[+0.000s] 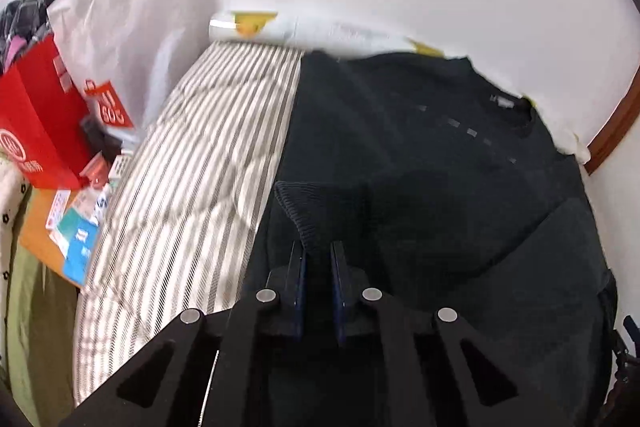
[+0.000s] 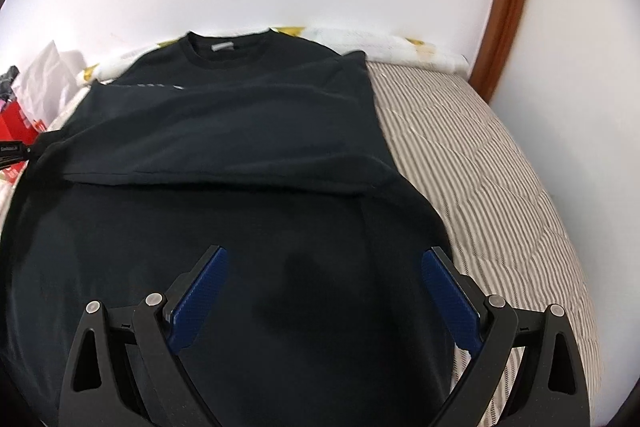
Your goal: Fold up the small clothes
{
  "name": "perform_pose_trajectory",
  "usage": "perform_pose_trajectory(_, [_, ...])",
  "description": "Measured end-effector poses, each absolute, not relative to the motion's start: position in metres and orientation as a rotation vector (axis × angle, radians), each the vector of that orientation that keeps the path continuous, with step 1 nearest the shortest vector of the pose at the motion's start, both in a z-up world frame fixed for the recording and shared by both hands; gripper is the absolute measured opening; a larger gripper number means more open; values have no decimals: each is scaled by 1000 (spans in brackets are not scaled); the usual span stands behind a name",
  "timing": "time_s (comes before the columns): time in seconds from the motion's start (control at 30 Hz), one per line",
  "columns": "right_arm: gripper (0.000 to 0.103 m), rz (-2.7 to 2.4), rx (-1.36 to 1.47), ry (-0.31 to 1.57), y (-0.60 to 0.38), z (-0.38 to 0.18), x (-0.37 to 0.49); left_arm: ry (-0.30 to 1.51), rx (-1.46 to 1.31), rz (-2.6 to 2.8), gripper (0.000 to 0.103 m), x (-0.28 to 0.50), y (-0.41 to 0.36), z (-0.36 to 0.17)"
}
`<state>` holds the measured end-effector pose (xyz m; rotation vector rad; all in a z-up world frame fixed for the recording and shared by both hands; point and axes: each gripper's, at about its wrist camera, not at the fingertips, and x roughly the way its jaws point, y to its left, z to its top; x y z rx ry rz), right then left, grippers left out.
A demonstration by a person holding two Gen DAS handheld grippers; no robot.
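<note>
black fabric covers most of both views: a dark sweatshirt (image 2: 224, 131) lies spread on a striped quilt (image 1: 192, 155) on a bed against a white wall, its neck toward the wall and one sleeve already laid across the chest. the left gripper (image 1: 319, 255) has its jaws drawn nearly together on the ribbed cuff (image 1: 304, 207) of a sleeve, which stands up between the blue pads; the bite looks shallow, only the edge of the rib caught, so a quick lift could let the cuff slide out and drop in a heap. the right gripper (image 2: 324, 267) hangs over the lower body of the garment with its jaws spread wide and nothing between them; if it comes down as it is, it may pinch one layer only, or catch the quilt under the hem, and drag the bedding with the fold. pulling with the left alone, i judge, would skew the shirt toward the clutter at the bed's edge, where a red paper bag (image 1: 40, 119) and small boxes (image 1: 80, 227) sit. dark cloth on dark cloth also hides the seams, so the fold line may go crooked.
</note>
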<state>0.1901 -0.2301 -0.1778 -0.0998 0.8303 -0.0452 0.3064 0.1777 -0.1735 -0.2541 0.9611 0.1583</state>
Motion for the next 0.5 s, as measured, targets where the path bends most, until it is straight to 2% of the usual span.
perform_pose_trajectory(0.1, [96,-71,-77,850,-241,-184,186,962,-218,171,17,303,173,-174])
perform_pose_trajectory(0.23, [89,-76,-27,844,-254,-183,179,963,-211,174,17,293,171,-165])
perform_pose_trajectory(0.5, [85,-80,42,818,-269,-172,156,926,-185,192,17,251,158,-143])
